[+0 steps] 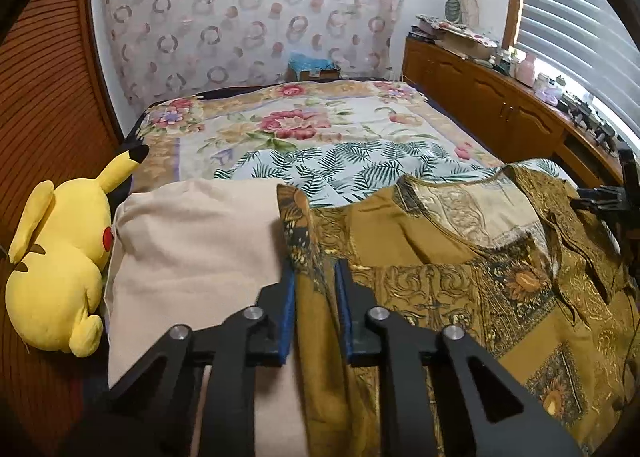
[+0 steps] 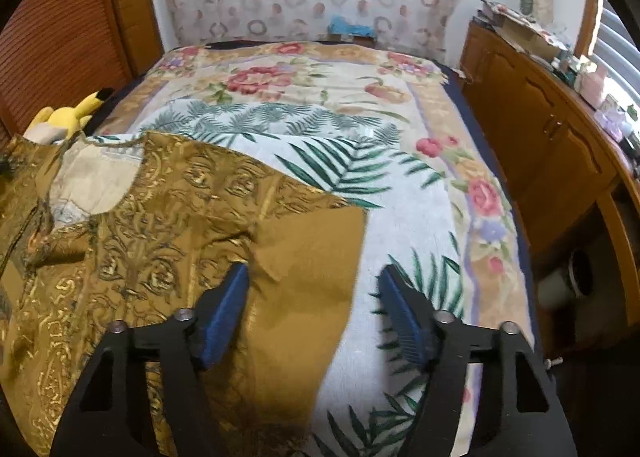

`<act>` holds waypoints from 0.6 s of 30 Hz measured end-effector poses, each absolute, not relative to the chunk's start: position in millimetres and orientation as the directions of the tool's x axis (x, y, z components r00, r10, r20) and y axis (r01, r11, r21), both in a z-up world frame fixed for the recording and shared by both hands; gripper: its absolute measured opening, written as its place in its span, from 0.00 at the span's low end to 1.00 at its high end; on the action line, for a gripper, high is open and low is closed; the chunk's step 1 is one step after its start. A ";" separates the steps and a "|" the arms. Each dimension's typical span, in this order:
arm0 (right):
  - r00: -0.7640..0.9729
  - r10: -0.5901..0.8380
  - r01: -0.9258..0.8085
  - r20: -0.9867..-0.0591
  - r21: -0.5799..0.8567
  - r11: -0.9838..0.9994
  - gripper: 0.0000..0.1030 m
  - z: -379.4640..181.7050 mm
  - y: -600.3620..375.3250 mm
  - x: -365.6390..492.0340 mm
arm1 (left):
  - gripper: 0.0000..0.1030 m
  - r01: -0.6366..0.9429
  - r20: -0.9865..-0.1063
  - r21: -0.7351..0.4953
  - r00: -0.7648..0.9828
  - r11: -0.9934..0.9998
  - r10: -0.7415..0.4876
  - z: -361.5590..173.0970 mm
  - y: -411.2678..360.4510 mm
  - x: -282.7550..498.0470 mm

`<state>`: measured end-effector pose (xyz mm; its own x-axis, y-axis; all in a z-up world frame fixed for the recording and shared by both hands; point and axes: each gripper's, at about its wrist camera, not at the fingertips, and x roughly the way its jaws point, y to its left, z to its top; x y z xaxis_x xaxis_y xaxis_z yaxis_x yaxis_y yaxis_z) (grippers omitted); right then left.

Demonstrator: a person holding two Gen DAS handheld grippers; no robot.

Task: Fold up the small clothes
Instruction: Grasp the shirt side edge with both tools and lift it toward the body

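A mustard and gold patterned garment point(image 1: 440, 289) lies spread over the near part of the bed, neckline facing up. My left gripper point(image 1: 316, 269) is shut on a raised fold of this garment at its left side; the cloth runs up between the blue pads point(image 1: 289, 297). In the right wrist view the same garment point(image 2: 168, 217) covers the left half, and its plain mustard flap point(image 2: 308, 257) lies between the fingers of my right gripper point(image 2: 313, 271). That gripper stands open, its pads wide apart; the left pad point(image 2: 228, 309) is over the cloth and the right one over the sheet.
A beige cushion point(image 1: 192, 241) and a yellow plush toy point(image 1: 60, 265) lie left of the garment. A palm-leaf sheet point(image 2: 360, 177) covers a floral blanket point(image 2: 280, 77). A wooden cabinet point(image 2: 540, 129) with clutter on top runs along the bed's right edge.
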<state>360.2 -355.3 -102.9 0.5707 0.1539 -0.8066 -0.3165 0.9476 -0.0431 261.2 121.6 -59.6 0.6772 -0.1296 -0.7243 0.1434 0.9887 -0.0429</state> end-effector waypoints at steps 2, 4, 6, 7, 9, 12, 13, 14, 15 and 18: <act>0.566 0.170 -0.337 -0.807 -0.038 0.941 0.44 -100.4 -350.3 360.2 | 0.02 0.145 -0.726 -0.046 0.675 0.988 -0.133 -58.9 118.5 259.0; 0.562 0.182 -0.369 -0.807 -0.048 0.928 0.17 -98.8 -342.3 356.5 | 0.01 0.146 -0.723 -0.050 0.677 0.988 -0.137 -55.3 116.1 255.8; 0.562 0.186 -0.390 -0.806 -0.059 0.919 0.06 -96.1 -333.8 351.4 | 0.00 0.154 -0.709 -0.054 0.690 0.987 -0.147 -49.4 110.9 248.9; 0.572 0.174 -0.392 -0.801 -0.081 0.916 0.05 -94.5 -330.6 348.2 | 0.00 0.160 -0.698 -0.058 0.699 0.985 -0.155 -44.6 108.4 244.0; 0.601 0.175 -0.392 -0.780 -0.097 0.915 0.04 -87.2 -326.9 339.5 | 0.00 0.167 -0.681 -0.056 0.714 0.984 -0.160 -37.6 105.2 235.4; 0.633 0.198 -0.384 -0.748 -0.081 0.920 0.03 -73.9 -329.3 327.9 | 0.00 0.178 -0.650 -0.058 0.740 0.982 -0.172 -23.8 100.2 218.1; 0.643 0.205 -0.382 -0.738 -0.077 0.921 0.03 -69.8 -330.6 324.6 | 0.00 0.179 -0.642 -0.058 0.747 0.982 -0.174 -20.3 99.7 213.5; 0.652 0.217 -0.382 -0.727 -0.068 0.921 0.03 -64.8 -331.6 320.6 | 0.00 0.182 -0.630 -0.058 0.756 0.982 -0.177 -15.6 98.8 206.9; 0.662 0.234 -0.387 -0.712 -0.058 0.920 0.03 -58.6 -332.3 313.4 | 0.00 0.183 -0.621 -0.057 0.763 0.981 -0.178 -12.3 97.4 201.8; 0.688 0.254 -0.391 -0.680 -0.053 0.919 0.03 -45.6 -331.7 297.1 | 0.00 0.185 -0.594 -0.057 0.783 0.981 -0.182 -2.2 96.9 182.0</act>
